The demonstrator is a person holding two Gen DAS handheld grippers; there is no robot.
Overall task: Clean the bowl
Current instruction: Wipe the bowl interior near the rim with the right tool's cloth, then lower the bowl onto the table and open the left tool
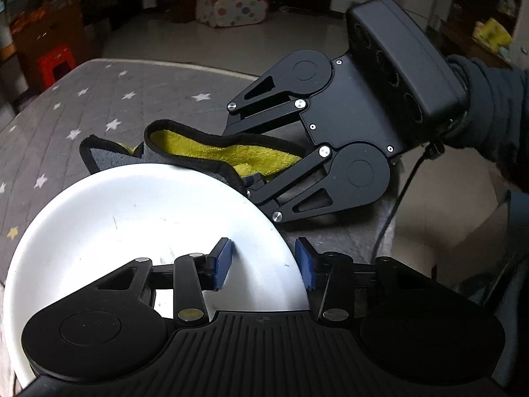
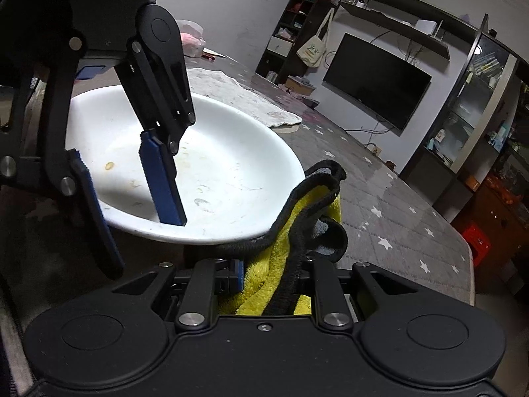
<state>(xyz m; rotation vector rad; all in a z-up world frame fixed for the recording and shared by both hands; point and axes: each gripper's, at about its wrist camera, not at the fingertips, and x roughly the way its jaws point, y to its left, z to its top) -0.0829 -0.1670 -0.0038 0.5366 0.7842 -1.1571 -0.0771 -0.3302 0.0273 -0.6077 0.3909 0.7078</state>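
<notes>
A white bowl (image 1: 132, 225) (image 2: 215, 165) sits on the grey star-patterned table cover (image 1: 99, 106), with faint smears and a small yellowish spot inside. My left gripper (image 1: 264, 263) (image 2: 142, 246) stands astride the bowl's near rim, one blue pad (image 2: 162, 182) inside and the other outside. The pads stand apart and do not press on the rim. My right gripper (image 2: 272, 274) (image 1: 246, 172) is shut on a yellow cloth with grey backing and black trim (image 2: 258, 281) (image 1: 215, 149). The cloth lies bunched against the outside of the bowl's rim.
A crumpled white towel (image 2: 238, 92) lies on the table beyond the bowl, with a pink item (image 2: 191, 39) farther back. A dark sleeve (image 1: 489, 106) holds the right gripper. The table's edge (image 2: 469, 264) runs on the right; a red stool (image 1: 56, 66) stands beyond the table.
</notes>
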